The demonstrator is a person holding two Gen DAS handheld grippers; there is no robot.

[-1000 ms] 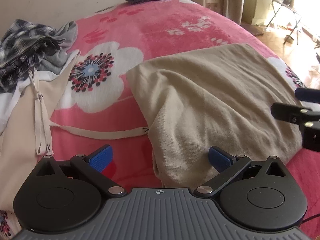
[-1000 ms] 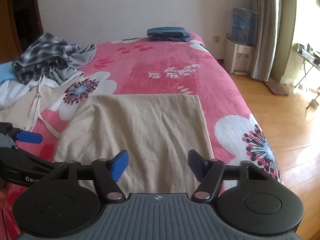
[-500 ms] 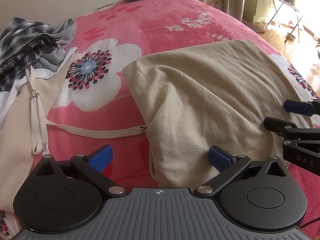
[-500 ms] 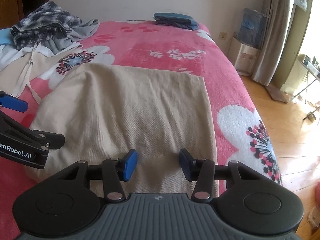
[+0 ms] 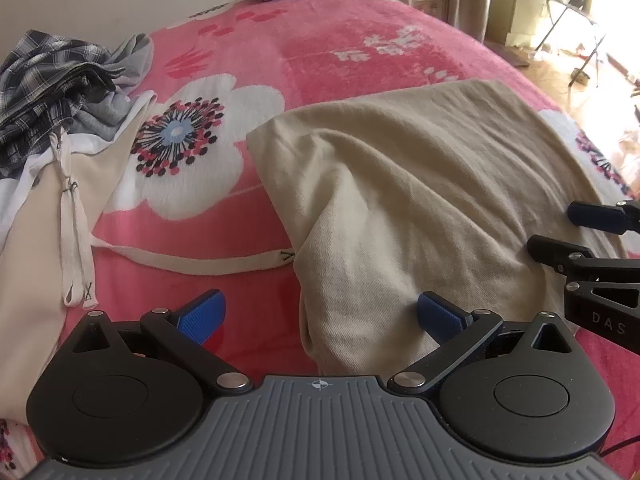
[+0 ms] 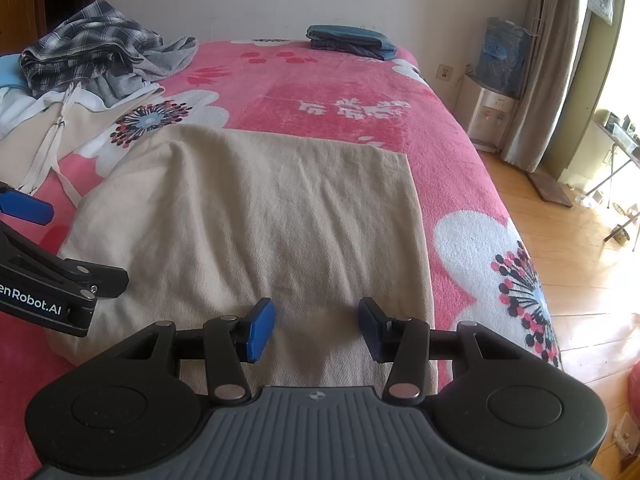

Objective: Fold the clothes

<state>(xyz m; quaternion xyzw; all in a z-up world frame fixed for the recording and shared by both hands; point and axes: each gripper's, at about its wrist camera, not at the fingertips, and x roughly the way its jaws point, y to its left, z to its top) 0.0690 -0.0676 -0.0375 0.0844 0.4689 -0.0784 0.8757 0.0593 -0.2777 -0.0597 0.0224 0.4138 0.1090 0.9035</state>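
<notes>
Cloth: beige garment [image 6: 256, 216] is soft, limp; pinch its near hem.
Grippers: your left gripper [image 5: 320, 314] and right gripper [image 6: 316, 326] both gape, empty.

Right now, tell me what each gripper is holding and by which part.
Nothing is held. The left gripper and the right gripper are both open, low over the near edge of the beige garment.

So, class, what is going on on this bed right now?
A person holds two grippers over a beige garment spread on a pink floral bedspread. The left gripper hovers open at its near left corner; the right gripper is open above its near edge. Neither grips cloth yet. Unfolded clothes wait at far left, and a folded blue stack sits by the wall.
</notes>
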